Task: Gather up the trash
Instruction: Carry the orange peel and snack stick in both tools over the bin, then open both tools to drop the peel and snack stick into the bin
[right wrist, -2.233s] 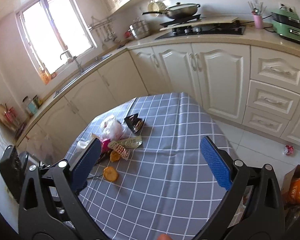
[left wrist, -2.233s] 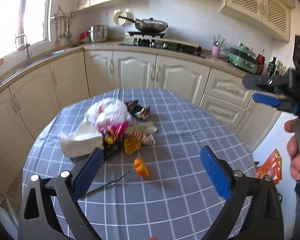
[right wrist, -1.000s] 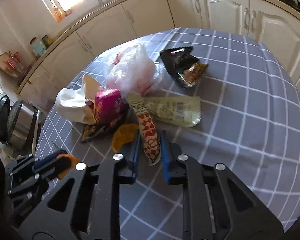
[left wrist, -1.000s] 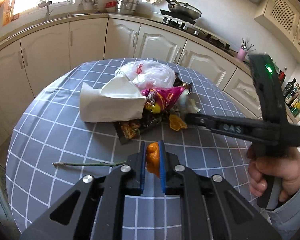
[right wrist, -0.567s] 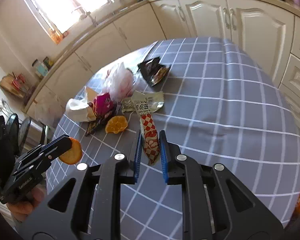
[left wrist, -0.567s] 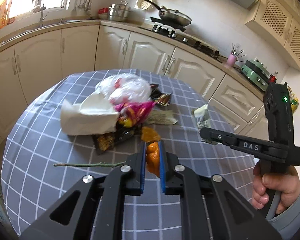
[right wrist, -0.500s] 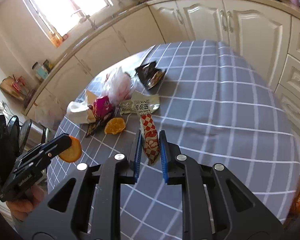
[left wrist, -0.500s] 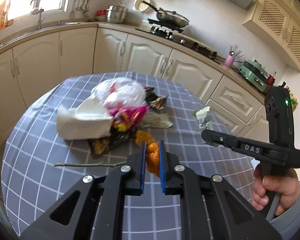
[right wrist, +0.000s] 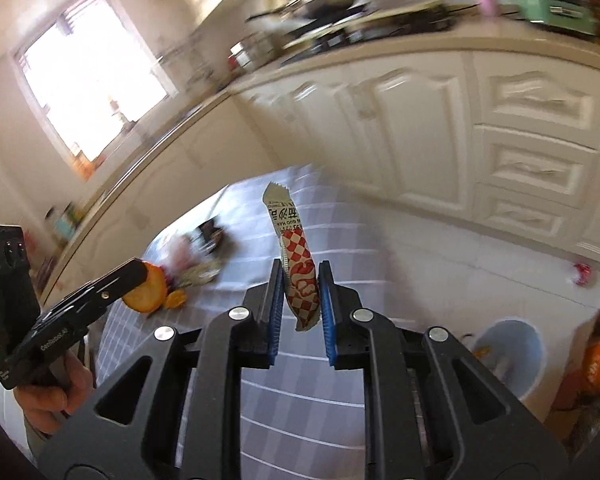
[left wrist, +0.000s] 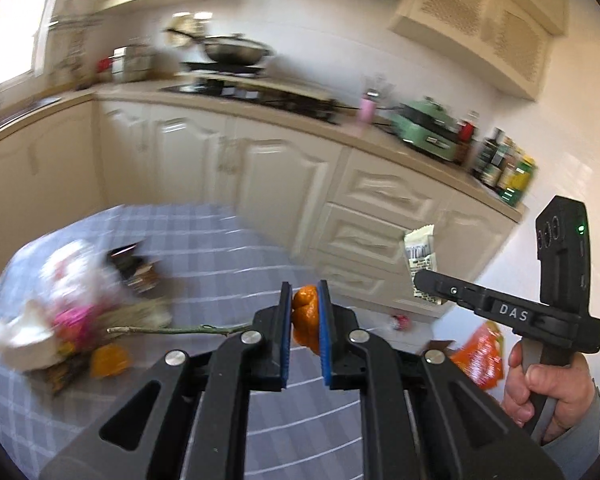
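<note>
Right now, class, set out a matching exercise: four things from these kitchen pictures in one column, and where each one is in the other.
Things:
1. orange peel
2. red-checked wrapper
3. pale blue bin
4. wok

Places:
A. on the stove
B. on the floor
C. in the right gripper
D. in the left gripper

Pairs: 1-D, 2-C, 3-B, 4-A

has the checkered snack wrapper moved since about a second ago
Yes. The wrapper has left the pile on the table; the right tongs hold it in the air, nearer the blue bin.
</note>
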Available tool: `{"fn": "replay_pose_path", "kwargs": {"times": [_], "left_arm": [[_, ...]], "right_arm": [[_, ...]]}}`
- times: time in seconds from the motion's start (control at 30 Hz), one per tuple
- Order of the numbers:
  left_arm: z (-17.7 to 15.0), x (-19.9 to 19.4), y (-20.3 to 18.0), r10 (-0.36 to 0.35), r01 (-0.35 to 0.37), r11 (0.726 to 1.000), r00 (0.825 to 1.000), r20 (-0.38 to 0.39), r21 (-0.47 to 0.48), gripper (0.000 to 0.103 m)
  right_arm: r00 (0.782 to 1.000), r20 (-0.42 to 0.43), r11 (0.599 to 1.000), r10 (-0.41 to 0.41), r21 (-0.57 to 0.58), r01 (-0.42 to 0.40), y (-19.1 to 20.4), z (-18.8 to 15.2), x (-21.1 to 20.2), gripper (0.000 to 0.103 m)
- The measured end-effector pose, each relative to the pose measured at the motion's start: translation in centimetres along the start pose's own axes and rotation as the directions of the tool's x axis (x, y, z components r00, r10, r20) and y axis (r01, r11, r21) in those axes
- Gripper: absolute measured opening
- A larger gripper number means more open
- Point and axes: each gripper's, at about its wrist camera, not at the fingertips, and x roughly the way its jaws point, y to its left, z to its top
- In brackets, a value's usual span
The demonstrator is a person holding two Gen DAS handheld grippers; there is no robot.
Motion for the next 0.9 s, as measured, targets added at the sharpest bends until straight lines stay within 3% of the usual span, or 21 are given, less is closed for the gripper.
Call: {"fn": "replay_pose_path", "kwargs": {"times": [0.2,0.33,0.5,0.7,0.9], "left_arm": [[1.0,4.9,-9.0,-0.143,0.15,0.982,0.988,-0.065,0.117,0.011],[0.6,8.5,-14.4,-0.231,0.254,0.951,0.962,-0.143,0.177,0.011],[-0.7,13.6,-19.8,-0.299,0.354,0.914,0.918,-0.261,0.198,0.011],[-3.2,20.7,-22.3,-0.321,0.379,0.922,0.863,-0.39,0.081,0.011],[-6.3,27.8,-23.1,-0.279,0.326,0.946,0.813,-0.511,0.002,0.011]], "right_arm": [[0.986,0.049,0.977,-0.161,0.151,0.152,-9.9,-0.7,-5.4,0.017],[0.972,0.044,0.949,-0.233,0.23,0.217,-14.8,-2.0,-7.5,0.017],[0.96,0.002,0.909,-0.282,0.321,0.266,-20.3,-4.3,-8.1,0.017],[0.956,-0.069,0.876,-0.284,0.388,0.288,-24.4,-6.8,-6.4,0.018],[0.955,-0.142,0.848,-0.26,0.439,0.296,-27.7,-8.3,-3.2,0.018]]}}
